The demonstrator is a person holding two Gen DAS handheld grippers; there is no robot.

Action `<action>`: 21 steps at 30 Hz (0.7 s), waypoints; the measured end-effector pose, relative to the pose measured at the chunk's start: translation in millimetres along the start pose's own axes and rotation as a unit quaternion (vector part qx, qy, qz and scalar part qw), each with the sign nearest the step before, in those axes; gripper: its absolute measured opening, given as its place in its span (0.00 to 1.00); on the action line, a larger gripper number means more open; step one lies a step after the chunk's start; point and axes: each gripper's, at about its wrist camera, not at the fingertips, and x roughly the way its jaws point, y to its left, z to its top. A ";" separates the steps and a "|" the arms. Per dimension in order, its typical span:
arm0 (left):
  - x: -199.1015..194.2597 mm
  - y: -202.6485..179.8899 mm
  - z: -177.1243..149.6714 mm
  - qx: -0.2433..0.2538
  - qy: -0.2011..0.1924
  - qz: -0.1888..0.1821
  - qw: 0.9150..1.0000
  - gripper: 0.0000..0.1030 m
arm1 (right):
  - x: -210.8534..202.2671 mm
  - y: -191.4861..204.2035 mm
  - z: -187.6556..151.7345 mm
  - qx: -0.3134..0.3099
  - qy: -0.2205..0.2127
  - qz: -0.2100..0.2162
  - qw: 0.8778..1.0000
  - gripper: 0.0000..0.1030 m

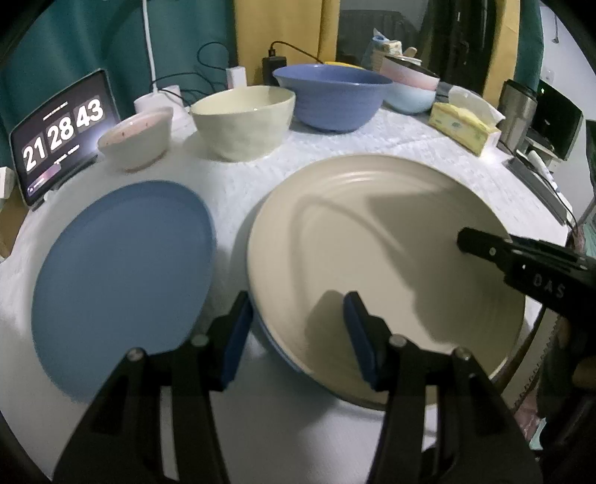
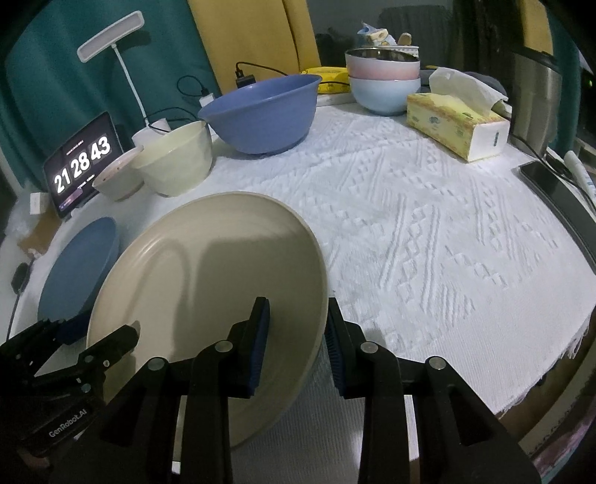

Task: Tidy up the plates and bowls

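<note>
The cream plate (image 2: 208,290) is large, round and matte, with faint concentric ridges inside a raised rim and a blue underside showing at its near edge in the left wrist view; it sits at the near side of the bench (image 2: 428,242), which is covered by a white textured cloth. The right claw (image 2: 298,346) straddles the plate's right rim, one blue pad inside the plate and the other outside it; the pads appear to bear on the rim, though contact cannot be fully confirmed. The left claw (image 1: 298,338) straddles the rim on the opposite side, its pads standing visibly apart from the rim, so it is open around the plate rather than gripping. Whether the plate rests on the cloth or is lifted cannot be told. Just beside it to the left lies one blue plate (image 1: 123,283), flat and plain. Plates counted: two. Behind them stand three separate bowls: a small speckled white bowl (image 1: 136,139), a cream bowl (image 1: 244,123) and a large blue bowl (image 1: 331,96). Further back, a pink bowl (image 2: 381,67) is nested in a light blue bowl (image 2: 385,95). Bowls counted: five. Also on the bench: one tablet clock (image 2: 83,162) at the left, one white desk lamp (image 2: 111,35), one yellow tissue box (image 2: 456,124) and one dark phone (image 2: 551,186) at the right edge.
</note>
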 end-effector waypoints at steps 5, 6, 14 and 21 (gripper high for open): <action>6.2 5.5 7.5 -0.002 -0.002 0.002 1.000 0.51 | 7.5 3.9 7.7 0.000 0.002 -0.001 1.000 0.31; 7.2 6.1 8.7 -0.002 -0.002 0.002 1.000 0.51 | 8.9 4.6 9.2 0.000 0.003 -0.001 1.000 0.31; 11.3 11.7 15.3 -0.005 -0.001 -0.010 1.000 0.51 | 16.5 7.1 18.0 0.006 0.005 -0.006 1.000 0.31; 6.9 13.8 14.4 -0.007 -0.003 -0.018 1.000 0.51 | 15.9 8.8 18.8 0.010 0.010 -0.013 1.000 0.31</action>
